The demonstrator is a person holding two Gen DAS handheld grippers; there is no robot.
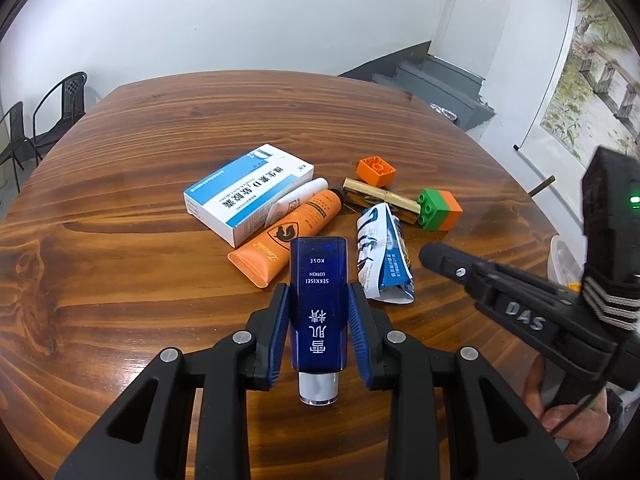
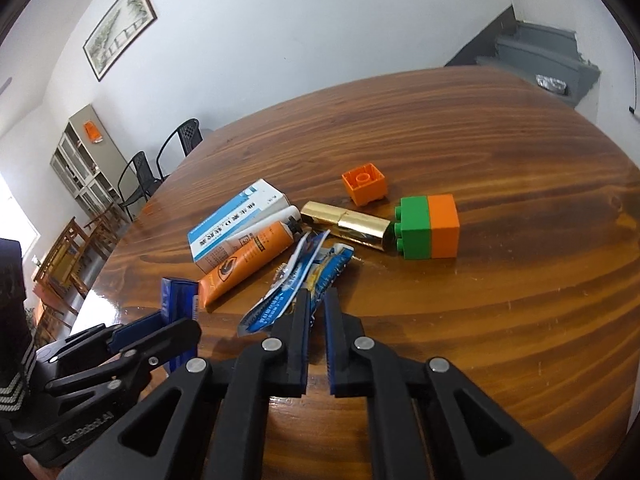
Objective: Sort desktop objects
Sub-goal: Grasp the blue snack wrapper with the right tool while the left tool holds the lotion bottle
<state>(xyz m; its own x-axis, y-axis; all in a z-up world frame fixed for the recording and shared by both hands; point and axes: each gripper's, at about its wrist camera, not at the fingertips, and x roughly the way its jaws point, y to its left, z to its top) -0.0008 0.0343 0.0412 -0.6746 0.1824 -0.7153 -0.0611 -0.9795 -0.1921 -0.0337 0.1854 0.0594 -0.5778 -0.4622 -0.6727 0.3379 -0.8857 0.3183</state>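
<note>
The blue lotion bottle (image 1: 319,304) is clamped between the jaws of the left gripper (image 1: 319,332), whose blue pads press its two flat sides; its silver cap points back toward the camera and its base points out toward the clutter. Whether the bottle is lifted clear of the tabletop (image 1: 120,208) or resting on it cannot be told.

The jaws of the right gripper (image 2: 316,344) are drawn nearly together with a narrow gap showing and nothing held between them; their tips sit just at the near end of the crumpled blue-and-white sachet (image 2: 296,284).

The step in hand is judged to be the removal of the lotion bottle from the pile, with the sachet being lined up as the next item.

Beyond the jaws, an orange tube (image 1: 286,236) lies touching a blue-and-white medicine box (image 1: 248,192), with a small white tube (image 1: 298,198) between them. Farther out lie a gold lipstick case (image 2: 346,224), a green-and-orange block (image 2: 428,227) touching its end, and a single orange brick (image 2: 365,183).

For the next move, a destination for the bottle would be needed; none is seen here. The right jaws would have to be opened before the thin, flat sachet could be pinched, probably by a raised fold.
</note>
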